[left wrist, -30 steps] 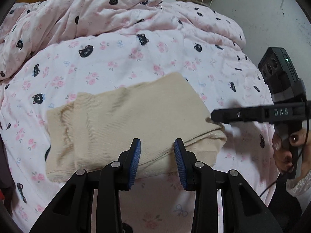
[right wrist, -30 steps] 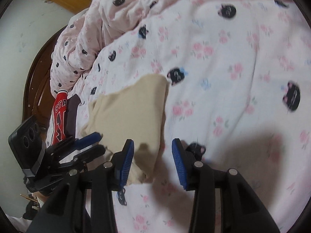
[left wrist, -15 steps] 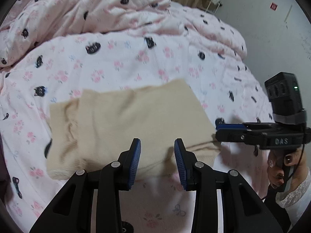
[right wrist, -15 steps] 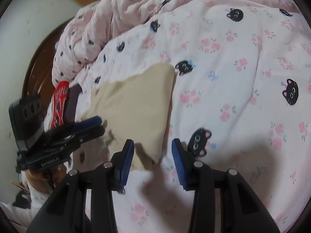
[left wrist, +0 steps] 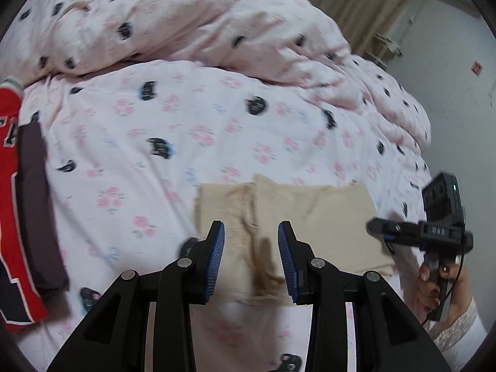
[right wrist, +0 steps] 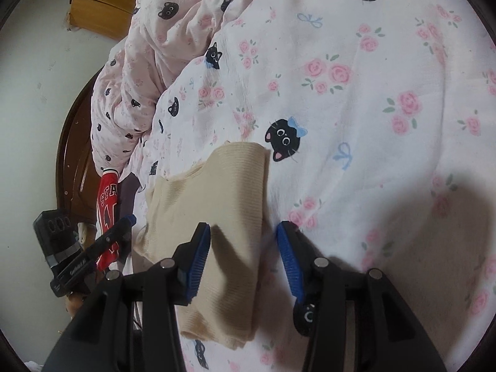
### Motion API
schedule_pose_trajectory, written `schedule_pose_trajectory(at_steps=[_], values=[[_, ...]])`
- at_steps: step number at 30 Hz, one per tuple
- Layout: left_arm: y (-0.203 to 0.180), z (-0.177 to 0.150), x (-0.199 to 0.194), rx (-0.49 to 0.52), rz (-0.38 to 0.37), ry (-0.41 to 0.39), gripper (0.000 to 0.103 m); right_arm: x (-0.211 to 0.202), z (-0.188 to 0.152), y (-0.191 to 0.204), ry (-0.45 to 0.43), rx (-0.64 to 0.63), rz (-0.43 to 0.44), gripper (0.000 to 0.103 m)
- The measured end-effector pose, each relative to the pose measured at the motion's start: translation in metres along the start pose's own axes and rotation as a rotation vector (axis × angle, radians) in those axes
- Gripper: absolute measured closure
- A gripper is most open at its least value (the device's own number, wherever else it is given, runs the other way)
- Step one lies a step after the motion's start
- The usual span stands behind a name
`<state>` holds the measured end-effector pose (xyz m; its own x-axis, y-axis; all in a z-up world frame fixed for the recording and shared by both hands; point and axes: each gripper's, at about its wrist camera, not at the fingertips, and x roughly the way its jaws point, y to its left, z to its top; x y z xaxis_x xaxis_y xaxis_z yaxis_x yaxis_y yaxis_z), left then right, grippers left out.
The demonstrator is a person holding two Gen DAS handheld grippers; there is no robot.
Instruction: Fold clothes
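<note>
"das" lettering on right gripper point(left wrist: 376, 227)

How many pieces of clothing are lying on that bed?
3 that I can see. A folded beige top lies under both grippers; a red jersey and a dark garment beside it lie at the bed's edge. The bunched duvet could hide more.

A folded beige garment point(left wrist: 313, 217) is seen lying flat on the bed point(left wrist: 148, 155). The left gripper point(left wrist: 251, 257) is held open above it, fingers point(left wrist: 214, 260) apart.
</note>
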<state>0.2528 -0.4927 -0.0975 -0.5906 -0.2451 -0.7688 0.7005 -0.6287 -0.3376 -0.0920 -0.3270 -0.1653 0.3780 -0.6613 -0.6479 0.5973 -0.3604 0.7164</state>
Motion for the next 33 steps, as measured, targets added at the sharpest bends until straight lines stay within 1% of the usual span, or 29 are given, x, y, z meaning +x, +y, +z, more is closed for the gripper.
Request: schedule_pose_trajectory(at_steps=[2, 3, 5, 7, 9, 13, 17, 21, 22, 26, 33], values=[[0.011, 0.001, -0.003, -0.037, 0.006, -0.011, 0.072, 0.002, 0.000, 0.001, 0.008, 0.000, 0.004, 0.056], [0.014, 0.001, -0.004, -0.045, 0.007, -0.013, 0.072, 0.003, 0.000, 0.002, 0.011, 0.001, 0.006, 0.058], [0.016, 0.000, -0.004, -0.047, 0.010, -0.015, 0.072, 0.005, 0.000, 0.003, 0.019, 0.001, 0.010, 0.065], [0.015, -0.001, -0.005, -0.043, 0.011, -0.013, 0.072, 0.006, 0.000, 0.004, 0.026, 0.002, 0.014, 0.081], [0.012, -0.001, -0.004, -0.032, 0.015, -0.009, 0.072, 0.007, -0.001, 0.007, 0.028, 0.000, 0.011, 0.090], [0.014, 0.000, -0.006, -0.035, 0.028, -0.015, 0.072, -0.001, 0.001, 0.036, 0.007, -0.057, -0.019, 0.092], [0.020, 0.002, -0.010, -0.049, 0.044, -0.026, 0.072, -0.008, 0.003, 0.067, -0.011, -0.119, -0.047, 0.093], [0.028, 0.002, -0.012, -0.053, 0.108, -0.033, 0.072, -0.004, 0.008, 0.105, 0.002, -0.185, -0.071, 0.093], [0.030, 0.002, -0.013, -0.056, 0.119, -0.033, 0.072, 0.000, 0.010, 0.114, 0.007, -0.201, -0.078, 0.093], [0.039, 0.000, -0.013, -0.083, 0.121, -0.025, 0.072, 0.023, 0.017, 0.142, 0.034, -0.234, -0.099, 0.093], [0.051, 0.002, -0.021, -0.117, 0.120, -0.038, 0.072, 0.082, 0.017, 0.177, 0.110, -0.284, -0.139, 0.093]])
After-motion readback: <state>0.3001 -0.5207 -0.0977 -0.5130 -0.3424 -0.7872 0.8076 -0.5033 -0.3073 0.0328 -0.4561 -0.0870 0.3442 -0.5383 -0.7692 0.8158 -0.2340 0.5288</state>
